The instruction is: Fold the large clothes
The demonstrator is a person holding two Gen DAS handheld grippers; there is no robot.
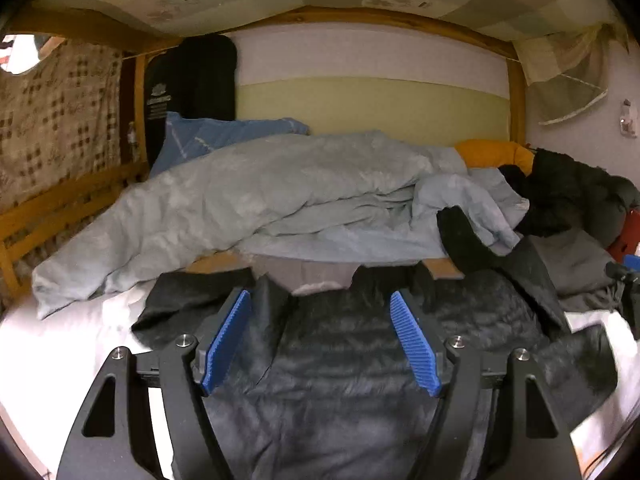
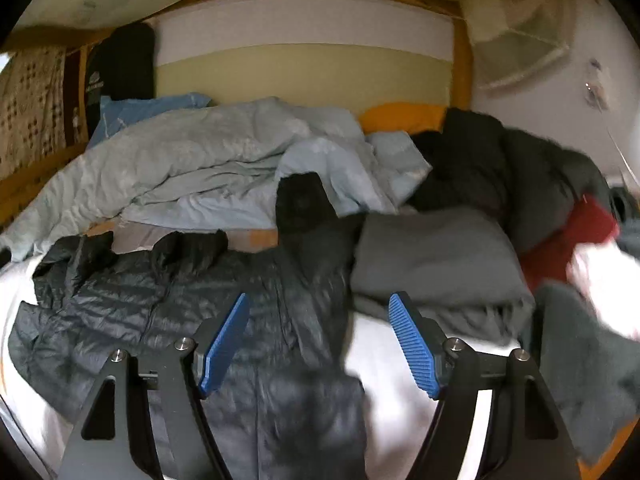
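The jacket (image 1: 340, 360) is lying spread on the bed (image 1: 80, 340). The left gripper (image 1: 320, 336) and right gripper (image 2: 320, 336) are hovering above it, jaws wide apart, gripping nothing.

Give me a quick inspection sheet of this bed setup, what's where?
Surface: white sheet on a wooden bunk bed.
Job's things: dark puffer jacket spread flat, collar toward the far end.
Clutter: blue duvet, grey folded cloth, red garment, orange pillow, other dark clothes.
Grippers: left gripper and right gripper open, holding nothing.
Cables: nothing seen.
Surroundings: patterned curtain, checked fabric overhead.
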